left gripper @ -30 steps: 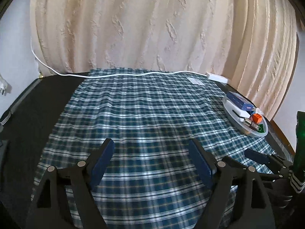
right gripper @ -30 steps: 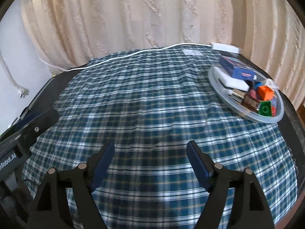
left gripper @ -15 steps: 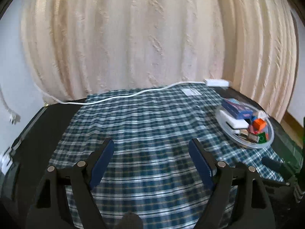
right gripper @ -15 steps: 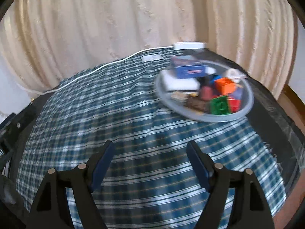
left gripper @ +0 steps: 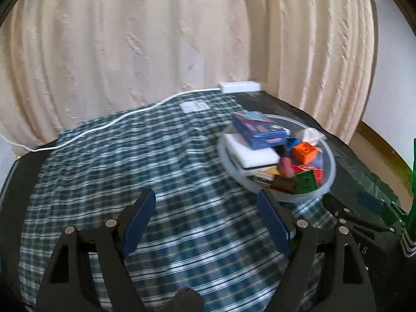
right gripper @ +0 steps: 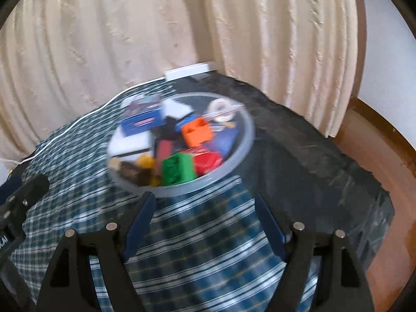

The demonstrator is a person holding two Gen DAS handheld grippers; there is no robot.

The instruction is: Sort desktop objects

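A clear round tray on the plaid cloth holds a blue box, a white block, an orange brick, a green brick, a red brick, a brown piece and a tape roll. My left gripper is open and empty, just left of and before the tray. My right gripper is open and empty, right in front of the tray. The right gripper's body also shows in the left wrist view.
A plaid cloth covers a dark table. A white power strip and its cable lie at the far edge by the curtain. A white card lies on the cloth. The table's right edge drops to a wooden floor.
Both grippers have swung right and closer to the tray, which now sits larger and nearer in both views. Both stay open and empty.
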